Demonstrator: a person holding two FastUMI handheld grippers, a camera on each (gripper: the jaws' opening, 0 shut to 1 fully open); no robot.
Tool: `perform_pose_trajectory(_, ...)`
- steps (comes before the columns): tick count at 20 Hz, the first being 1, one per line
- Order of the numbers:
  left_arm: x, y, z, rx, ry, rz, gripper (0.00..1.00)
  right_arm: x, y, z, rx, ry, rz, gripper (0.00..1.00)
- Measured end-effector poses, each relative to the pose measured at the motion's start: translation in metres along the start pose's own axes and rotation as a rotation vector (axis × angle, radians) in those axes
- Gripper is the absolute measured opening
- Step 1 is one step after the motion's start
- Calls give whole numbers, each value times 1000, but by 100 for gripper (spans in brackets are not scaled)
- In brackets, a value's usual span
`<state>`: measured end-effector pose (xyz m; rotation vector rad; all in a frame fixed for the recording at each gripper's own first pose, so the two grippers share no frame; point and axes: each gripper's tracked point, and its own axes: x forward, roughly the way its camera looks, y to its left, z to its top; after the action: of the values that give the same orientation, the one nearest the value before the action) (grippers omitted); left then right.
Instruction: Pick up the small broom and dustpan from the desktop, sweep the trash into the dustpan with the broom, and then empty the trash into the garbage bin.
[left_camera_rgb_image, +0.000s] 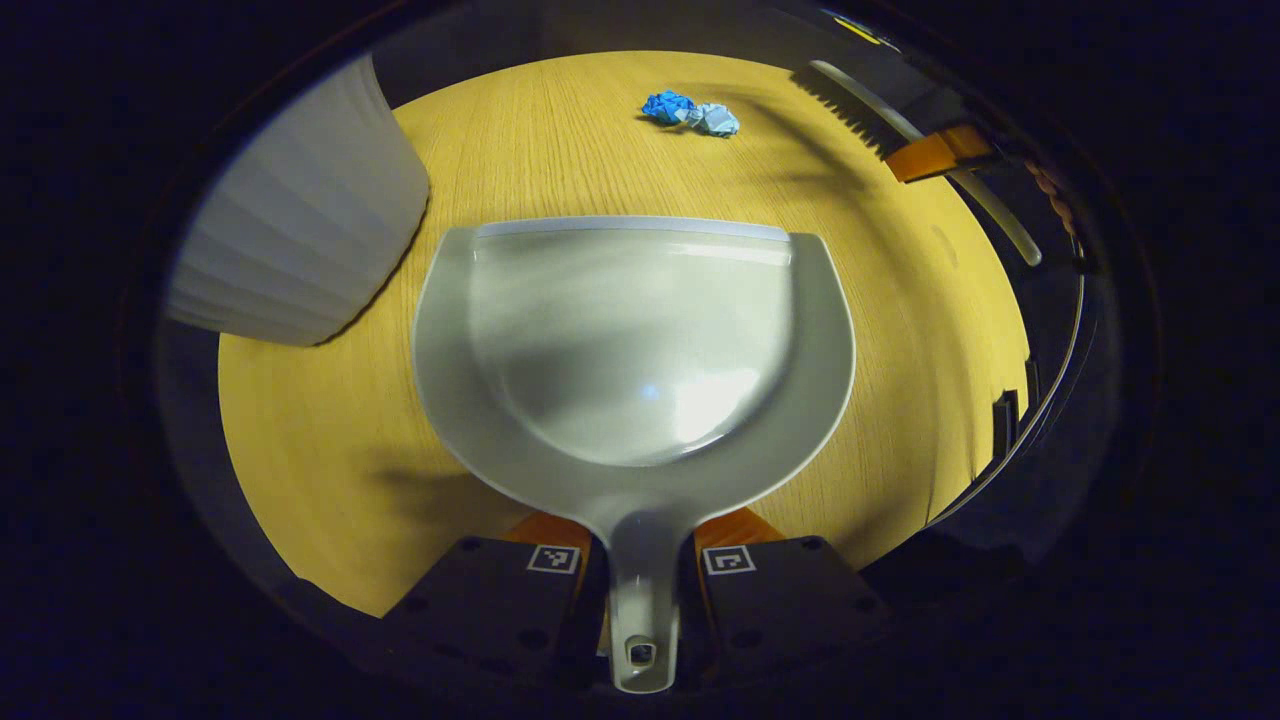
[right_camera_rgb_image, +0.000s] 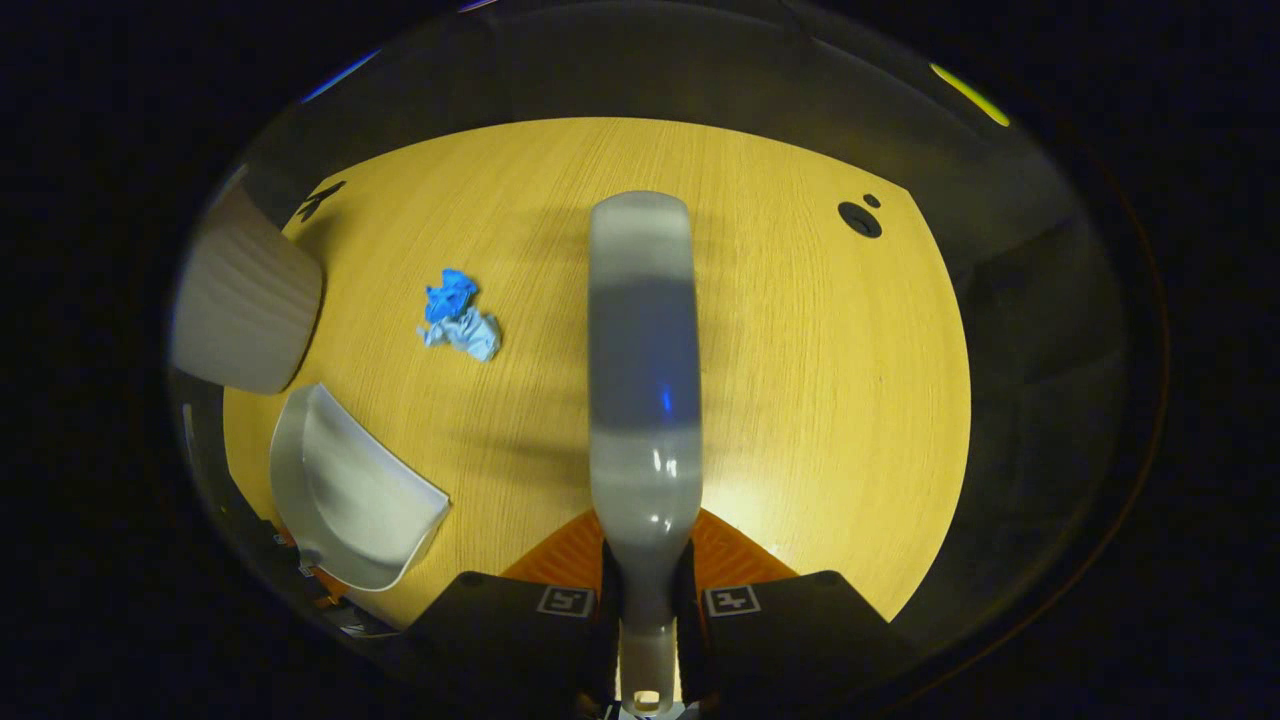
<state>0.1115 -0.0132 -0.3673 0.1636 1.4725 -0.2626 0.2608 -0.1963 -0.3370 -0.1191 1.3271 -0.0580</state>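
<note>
The left gripper (left_camera_rgb_image: 640, 580) had both fingers pressed on the handle of the pale grey plastic dustpan (left_camera_rgb_image: 635, 340), whose mouth faced 12 o'clock across the yellow wood-grain desktop (left_camera_rgb_image: 300, 440). The right gripper (right_camera_rgb_image: 645, 600) was clamped on the stem of the small grey broom (right_camera_rgb_image: 643, 360), which pointed toward 12 o'clock in its own view. The trash, 2 crumpled wads of blue and pale blue paper (left_camera_rgb_image: 692, 112), touching each other, lay well apart from the dustpan's lip at about 12 o'clock; in the right gripper view they sat at 10 o'clock from the broom. The white ribbed garbage bin (left_camera_rgb_image: 300, 210) stood at 10 o'clock from the dustpan, near its rim.

Both tools looked lifted and ready, with sweeping not yet begun. The main risk (light paper moves easily) was a brisk stroke flicking the wads past the pan or off the desktop edge. A raised pan lip could let them slide underneath, and tipping near the bin too early could spill them
</note>
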Motion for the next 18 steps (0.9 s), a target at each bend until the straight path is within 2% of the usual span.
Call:
perform_pose_trajectory(4,-4,15,17,74,20,10,29,22,-2,52,-159,6,-28,26)
perform_pose_trajectory(7,-5,25,35,133,37,13,29,45,4,90,-321,10,-33,25)
perform_pose_trajectory(8,-5,28,41,156,38,19,29,50,8,100,-381,26,-28,22)
perform_pose_trajectory(10,-4,34,52,200,42,24,29,57,18,114,-513,50,-24,26)
perform_pose_trajectory(13,0,39,59,237,41,14,29,60,56,100,-617,106,83,26)
perform_pose_trajectory(17,2,41,62,258,14,-8,29,39,96,65,-737,231,194,26)
perform_pose_trajectory(18,1,42,60,267,9,-18,29,33,103,60,-772,257,218,31)
